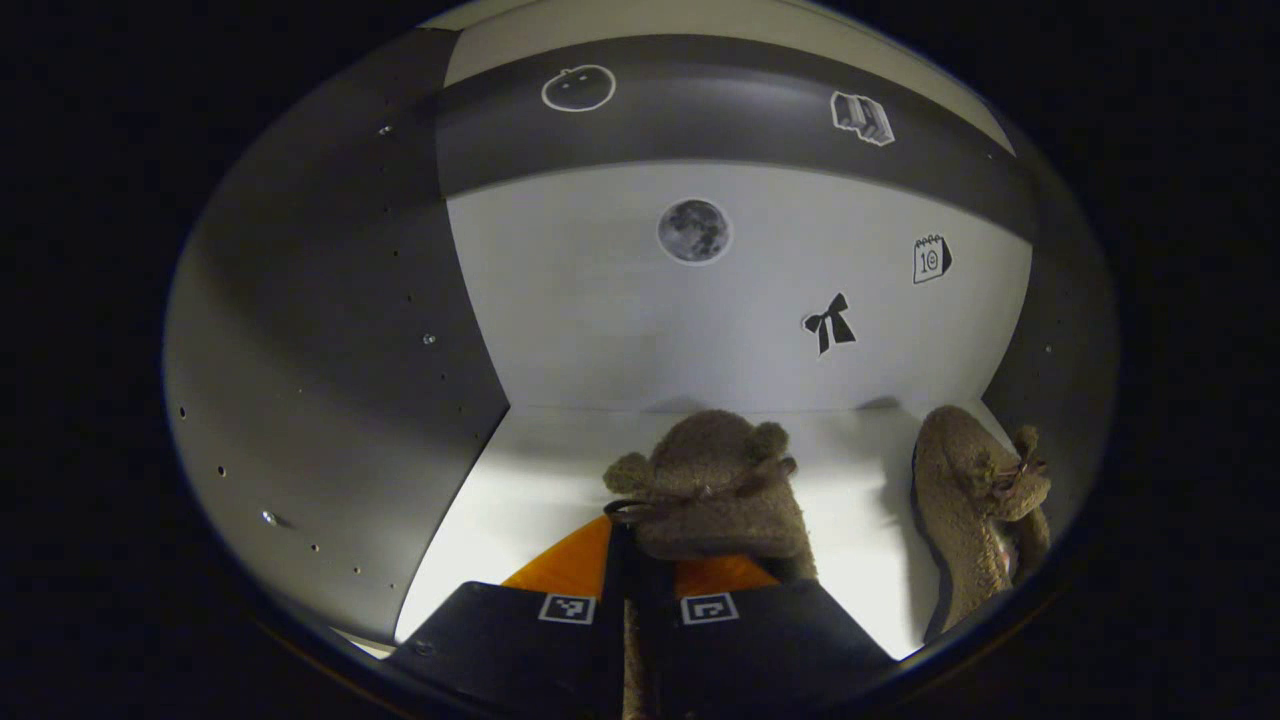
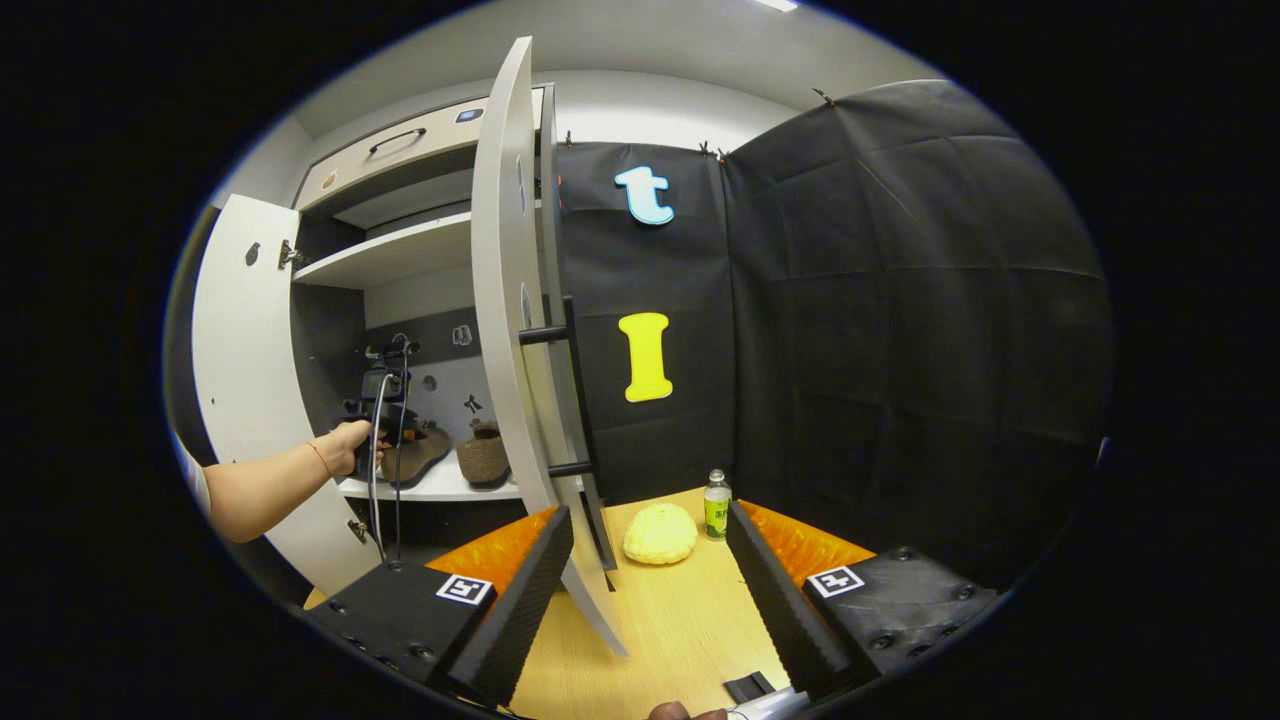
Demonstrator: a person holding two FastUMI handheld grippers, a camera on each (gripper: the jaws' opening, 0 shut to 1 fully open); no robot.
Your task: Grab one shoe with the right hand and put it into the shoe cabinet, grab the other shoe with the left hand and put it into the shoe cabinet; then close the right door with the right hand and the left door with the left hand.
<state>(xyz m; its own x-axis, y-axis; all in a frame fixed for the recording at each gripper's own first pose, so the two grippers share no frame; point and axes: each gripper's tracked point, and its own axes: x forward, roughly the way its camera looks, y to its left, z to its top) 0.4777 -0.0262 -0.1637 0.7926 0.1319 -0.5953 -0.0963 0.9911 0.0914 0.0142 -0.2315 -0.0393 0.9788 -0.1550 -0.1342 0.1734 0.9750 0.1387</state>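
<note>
The left gripper (image 1: 640,560) fingers pinch 1 fuzzy brown shoe (image 1: 715,485) on the smooth white shelf (image 1: 520,500); the right gripper (image 2: 650,590) fingers gape wide.

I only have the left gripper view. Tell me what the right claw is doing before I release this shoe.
Observer: The right claw is open and empty, above the wooden table.
Operator: Report the doors.
Observer: Both stand open; the right door is edge-on just ahead of that claw, the left door beyond the arm.
Operator: List what's on the table.
Observer: A yellow lump and a small bottle.
</note>
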